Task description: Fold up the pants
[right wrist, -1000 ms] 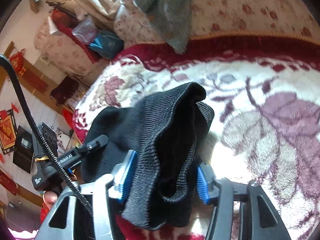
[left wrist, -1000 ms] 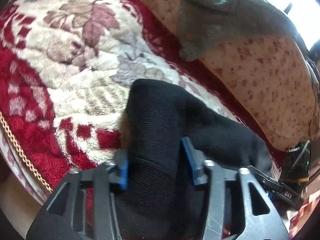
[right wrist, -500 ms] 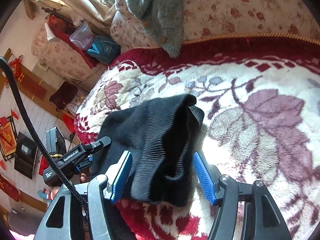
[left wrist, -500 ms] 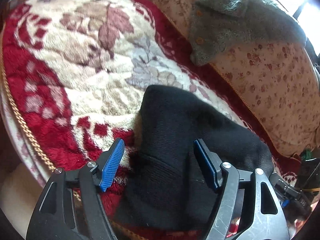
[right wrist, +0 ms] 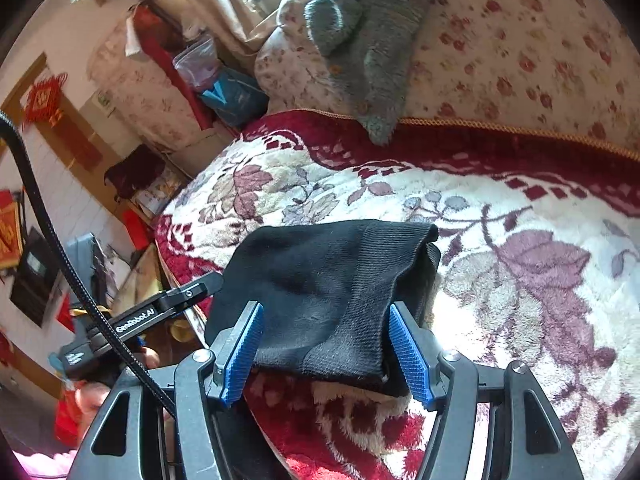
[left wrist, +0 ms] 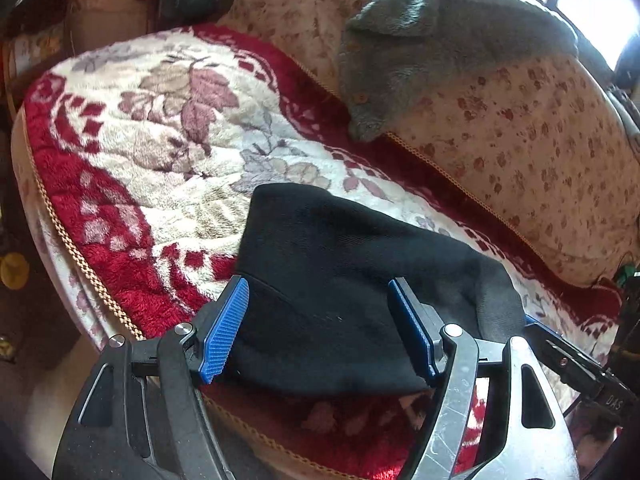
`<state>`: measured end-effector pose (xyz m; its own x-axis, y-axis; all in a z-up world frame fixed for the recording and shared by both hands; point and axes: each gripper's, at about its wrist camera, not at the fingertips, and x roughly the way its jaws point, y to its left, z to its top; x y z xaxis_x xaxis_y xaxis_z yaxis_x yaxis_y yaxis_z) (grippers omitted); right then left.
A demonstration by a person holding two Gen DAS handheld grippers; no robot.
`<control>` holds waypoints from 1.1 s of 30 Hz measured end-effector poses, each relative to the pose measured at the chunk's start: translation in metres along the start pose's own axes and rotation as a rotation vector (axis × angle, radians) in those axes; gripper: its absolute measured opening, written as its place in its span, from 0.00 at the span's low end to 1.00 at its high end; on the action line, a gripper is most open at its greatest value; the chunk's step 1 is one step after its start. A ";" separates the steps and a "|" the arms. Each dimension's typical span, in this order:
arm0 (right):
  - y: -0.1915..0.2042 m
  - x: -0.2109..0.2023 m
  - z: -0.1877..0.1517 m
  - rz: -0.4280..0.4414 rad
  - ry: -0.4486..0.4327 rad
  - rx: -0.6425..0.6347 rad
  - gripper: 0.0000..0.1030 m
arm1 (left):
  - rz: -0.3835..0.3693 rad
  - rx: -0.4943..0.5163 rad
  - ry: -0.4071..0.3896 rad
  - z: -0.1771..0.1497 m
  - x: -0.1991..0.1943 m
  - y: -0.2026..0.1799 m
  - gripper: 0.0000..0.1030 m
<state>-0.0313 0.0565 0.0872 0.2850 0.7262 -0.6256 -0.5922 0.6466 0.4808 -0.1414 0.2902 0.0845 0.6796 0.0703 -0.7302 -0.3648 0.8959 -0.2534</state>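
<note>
1. Left wrist view: the black pants (left wrist: 332, 280) lie folded into a compact bundle on the red and cream floral blanket (left wrist: 160, 140), near its front edge with the gold cord trim.
2. The left gripper (left wrist: 318, 332) hangs over the near part of the bundle with its jaws spread wide; the blue pads (left wrist: 224, 332) stand on either side of the cloth and no fabric is pinched between them.
3. A grey knit sweater (left wrist: 440, 40) is draped over the floral sofa back (left wrist: 540, 140) beyond the blanket, well apart from the pants.
4. At the lower right of this view, part of the other gripper's dark body shows just beside the bundle.
5. Right wrist view: the pants (right wrist: 332, 280) sit on the blanket (right wrist: 520, 280) as a thick folded stack, the ribbed edge at the right side of the stack.
6. The right gripper (right wrist: 326, 350) is at the near edge of the stack, jaws wide apart; the cloth lies between the blue pads (right wrist: 408, 352) without being clamped.
7. The left gripper (right wrist: 160, 312) shows at the left, its tip just beside the bundle's left side.
8. The sweater (right wrist: 372, 40) hangs on the sofa back (right wrist: 520, 60) behind.
</note>
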 end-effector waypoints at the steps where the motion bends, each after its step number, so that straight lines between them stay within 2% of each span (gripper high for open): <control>1: 0.002 0.000 -0.001 -0.007 0.002 -0.007 0.61 | 0.006 0.010 -0.007 -0.002 -0.002 -0.004 0.70; 18: 0.015 -0.015 -0.011 -0.064 -0.045 -0.030 0.61 | 0.103 0.083 -0.084 -0.025 -0.027 -0.031 0.70; 33: 0.027 -0.021 -0.016 -0.068 -0.060 -0.057 0.61 | 0.127 0.074 -0.093 -0.032 -0.037 -0.032 0.70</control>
<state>-0.0652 0.0556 0.1037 0.3700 0.6949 -0.6166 -0.6113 0.6819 0.4016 -0.1751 0.2449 0.0993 0.6882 0.2216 -0.6909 -0.4058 0.9069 -0.1133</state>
